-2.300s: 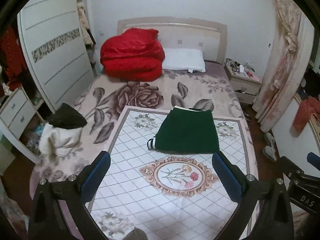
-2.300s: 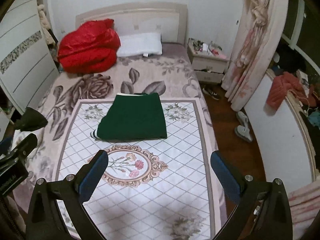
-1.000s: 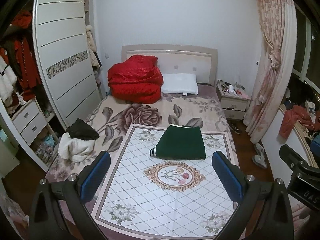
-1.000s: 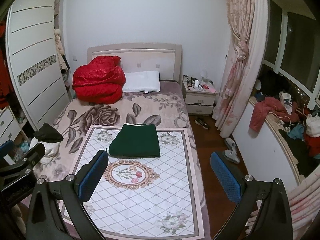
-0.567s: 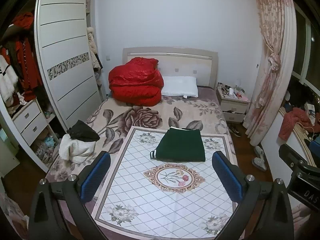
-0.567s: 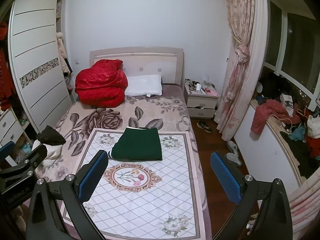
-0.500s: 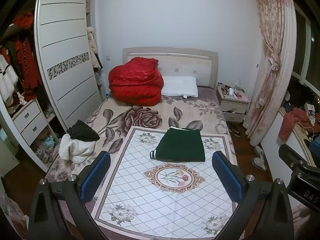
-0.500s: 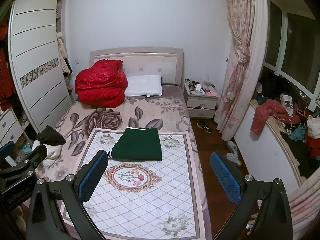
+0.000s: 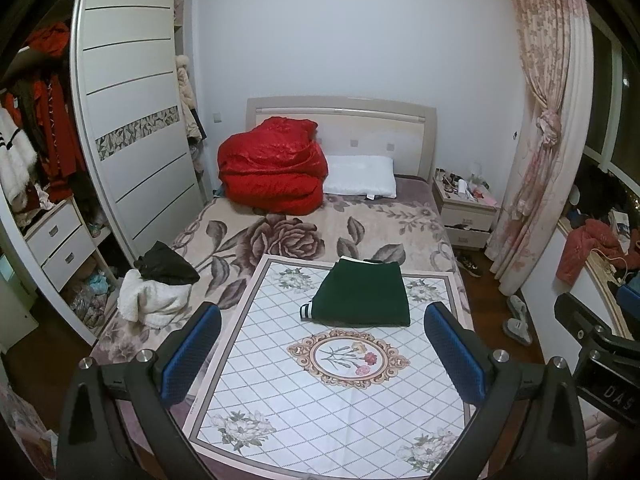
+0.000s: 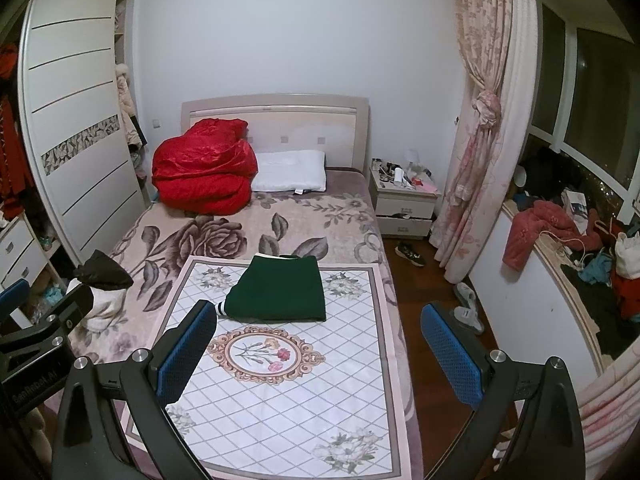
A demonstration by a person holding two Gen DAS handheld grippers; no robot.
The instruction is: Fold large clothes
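The green garment (image 9: 362,298) lies already folded into a neat rectangle, with one striped cuff showing at its left edge. It rests on the far half of the white patterned mat (image 9: 340,392), which is spread over the foot of the bed (image 9: 248,232). So this piece looks finished, in my judgement.

Near the bed's left edge sits a loose pile of black and white clothes (image 9: 160,288); these seem not yet folded and may come next.

Both the left gripper (image 9: 320,354) and the right gripper (image 10: 318,354) are well back from the garment, with fingers spread wide and holding nothing.
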